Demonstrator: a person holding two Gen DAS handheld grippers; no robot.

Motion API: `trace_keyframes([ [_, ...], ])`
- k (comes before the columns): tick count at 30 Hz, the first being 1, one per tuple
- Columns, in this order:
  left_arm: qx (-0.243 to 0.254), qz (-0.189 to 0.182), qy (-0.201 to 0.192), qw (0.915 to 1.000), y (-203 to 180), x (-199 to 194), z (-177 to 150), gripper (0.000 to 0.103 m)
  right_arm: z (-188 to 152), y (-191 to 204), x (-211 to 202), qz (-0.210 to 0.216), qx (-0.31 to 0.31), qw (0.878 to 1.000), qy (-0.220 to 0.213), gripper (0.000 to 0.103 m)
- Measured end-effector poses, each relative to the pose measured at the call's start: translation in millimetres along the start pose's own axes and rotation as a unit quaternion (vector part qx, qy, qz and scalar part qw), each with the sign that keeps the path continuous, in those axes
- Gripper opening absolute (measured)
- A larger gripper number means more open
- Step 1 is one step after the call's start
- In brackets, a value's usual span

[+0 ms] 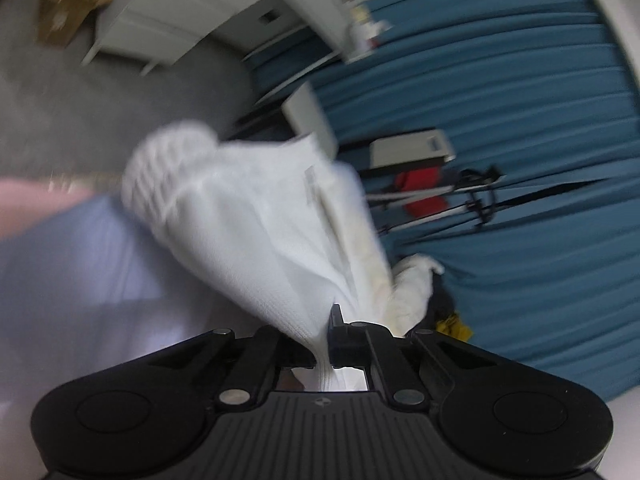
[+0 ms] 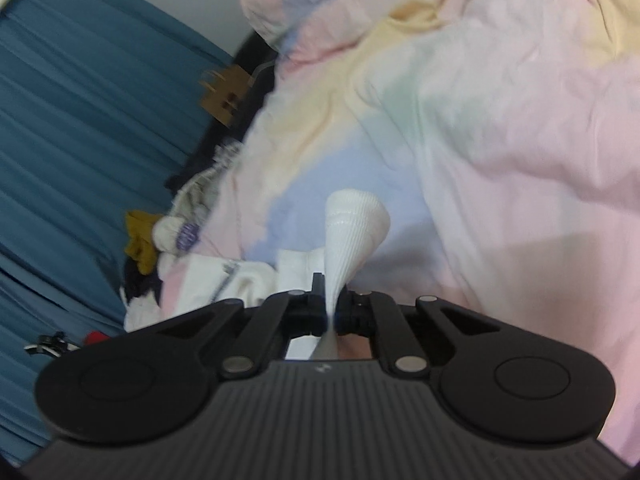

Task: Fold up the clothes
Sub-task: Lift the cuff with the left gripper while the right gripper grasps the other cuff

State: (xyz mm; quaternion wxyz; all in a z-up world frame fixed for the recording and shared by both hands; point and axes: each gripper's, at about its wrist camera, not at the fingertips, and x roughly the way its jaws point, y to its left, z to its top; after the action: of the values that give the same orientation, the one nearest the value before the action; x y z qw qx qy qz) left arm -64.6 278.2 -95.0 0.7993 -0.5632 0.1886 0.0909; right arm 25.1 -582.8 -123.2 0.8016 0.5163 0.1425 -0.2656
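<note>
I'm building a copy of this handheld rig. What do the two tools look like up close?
Both match: the left tool and right tool are matt black, with a ribbed centre plate, two rounded lobes bearing circular discs, angled link bars on silver pivot pins, and short black fingers. No cables or sleeves show.

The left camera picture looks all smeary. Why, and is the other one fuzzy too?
Left wrist view: motion blur smears the white cloth and the room, while the tool stays sharp. Right wrist view: the white sock is fairly crisp, the pastel bedding soft, edges bent by the fisheye.
</note>
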Motion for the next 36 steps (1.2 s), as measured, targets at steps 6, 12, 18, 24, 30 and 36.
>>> trace_keyframes([
  [6, 0.058, -0.008, -0.008, 0.9983, -45.1, -7.1, 7.4, 0.004, 17.2, 41.9, 2.2, 0.040, -0.029, 0.999, -0.007, 0.006],
  [12, 0.089, 0.001, -0.016, 0.9959, -103.0, 52.5, 34.4, 0.004, 34.1, 138.6, 56.1, 0.049, -0.089, 0.995, -0.018, 0.006],
  [18, 0.086, 0.043, -0.010, 0.9953, -130.5, 183.0, 74.1, 0.004, 18.6, 220.6, 170.3, 0.022, -0.189, 0.982, -0.017, 0.006],
  [24, 0.118, 0.129, 0.011, 0.9845, -133.9, 324.3, 95.9, 0.004, -26.7, 241.6, 301.3, -0.034, -0.252, 0.967, 0.023, 0.006],
  [30, 0.129, 0.176, 0.044, 0.9749, -113.8, 389.8, 94.4, 0.005, -49.2, 231.0, 342.3, -0.031, -0.286, 0.957, 0.044, 0.013],
  [36, 0.162, 0.115, 0.045, 0.9791, -108.9, 348.5, 88.4, 0.035, -30.9, 219.4, 300.6, 0.049, -0.277, 0.959, 0.038, 0.042],
])
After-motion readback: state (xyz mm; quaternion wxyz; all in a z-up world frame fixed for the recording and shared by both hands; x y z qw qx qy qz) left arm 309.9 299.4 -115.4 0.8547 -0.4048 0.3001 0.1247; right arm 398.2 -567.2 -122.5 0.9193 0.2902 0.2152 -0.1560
